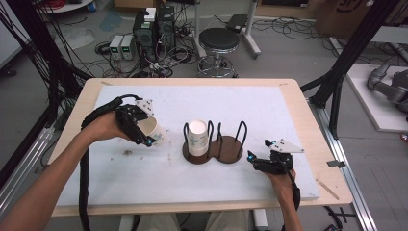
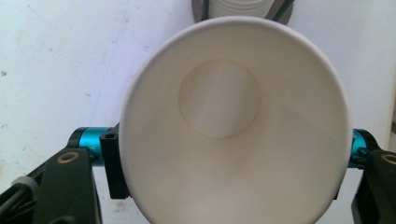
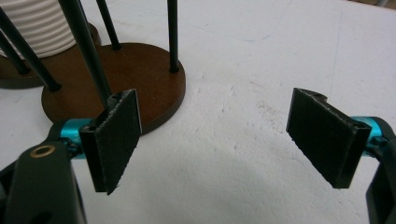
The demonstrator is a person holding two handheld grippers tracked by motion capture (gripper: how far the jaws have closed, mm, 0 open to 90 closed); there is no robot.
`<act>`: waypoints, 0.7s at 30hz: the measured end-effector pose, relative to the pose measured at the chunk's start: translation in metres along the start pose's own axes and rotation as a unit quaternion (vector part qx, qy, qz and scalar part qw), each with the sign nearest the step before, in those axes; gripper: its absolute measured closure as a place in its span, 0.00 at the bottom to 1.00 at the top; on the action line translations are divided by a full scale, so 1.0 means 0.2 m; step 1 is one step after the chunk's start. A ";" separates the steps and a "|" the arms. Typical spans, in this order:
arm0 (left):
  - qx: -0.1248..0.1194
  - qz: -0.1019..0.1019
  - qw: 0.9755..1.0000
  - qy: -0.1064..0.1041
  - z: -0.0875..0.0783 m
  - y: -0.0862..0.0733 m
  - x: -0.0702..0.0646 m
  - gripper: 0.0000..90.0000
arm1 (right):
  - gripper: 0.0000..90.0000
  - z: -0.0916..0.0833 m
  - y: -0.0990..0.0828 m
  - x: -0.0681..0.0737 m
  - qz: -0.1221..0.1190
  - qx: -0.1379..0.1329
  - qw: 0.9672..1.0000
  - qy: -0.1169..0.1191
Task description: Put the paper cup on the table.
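High view: a cup (image 1: 153, 131) is gripped by the left gripper (image 1: 144, 137) left of the rack (image 1: 226, 150), while the right gripper (image 1: 259, 150), jaws open, is held just right of it.

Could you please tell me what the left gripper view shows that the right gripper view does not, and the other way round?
The left gripper view alone looks straight into the white paper cup clamped in the left gripper, down to its round bottom.

The right gripper view alone gives the right gripper with its black pads wide apart and nothing between them, next to the bare right disc of the brown wooden holder and its black rods.

Both share the ribbed stack of white cups in the holder and the white table cover.
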State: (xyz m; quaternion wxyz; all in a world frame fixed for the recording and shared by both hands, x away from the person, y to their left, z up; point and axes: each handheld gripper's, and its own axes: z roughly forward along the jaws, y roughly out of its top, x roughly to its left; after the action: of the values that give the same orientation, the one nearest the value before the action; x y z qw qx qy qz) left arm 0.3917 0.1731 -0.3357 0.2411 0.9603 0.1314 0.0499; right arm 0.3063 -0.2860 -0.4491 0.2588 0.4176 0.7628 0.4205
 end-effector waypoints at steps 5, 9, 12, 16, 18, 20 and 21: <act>0.029 0.004 1.000 -0.002 0.08 0.04 0.03 0.30 | 0.20 -0.01 0.00 0.00 0.000 -0.007 1.000 -0.003; 0.043 0.000 0.999 0.000 0.12 0.06 0.05 0.30 | 0.20 0.00 0.00 0.00 0.000 -0.004 1.000 -0.002; 0.055 -0.003 0.999 0.001 0.15 0.06 0.06 0.30 | 0.20 0.00 0.00 0.00 0.001 -0.003 1.000 -0.001; 0.066 -0.006 0.998 0.003 0.18 0.07 0.08 0.30 | 0.20 0.00 0.00 0.00 0.000 -0.004 1.000 -0.001; 0.080 -0.009 0.997 0.007 0.20 0.07 0.09 0.30 | 0.20 0.00 0.00 0.00 -0.001 -0.003 1.000 0.000; 0.088 -0.014 0.996 0.007 0.21 0.08 0.10 0.30 | 0.20 0.00 0.00 0.00 -0.001 -0.004 1.000 -0.001; 0.088 -0.014 0.996 0.007 0.21 0.08 0.10 0.30 | 0.20 0.00 0.00 0.00 -0.001 -0.004 1.000 -0.001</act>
State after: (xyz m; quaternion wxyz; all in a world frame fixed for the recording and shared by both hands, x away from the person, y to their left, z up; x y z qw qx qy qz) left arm 0.4219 0.1468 -0.3645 0.1551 0.9755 0.1506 0.0415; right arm 0.3061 -0.2867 -0.4492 0.2617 0.4161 0.7613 0.4227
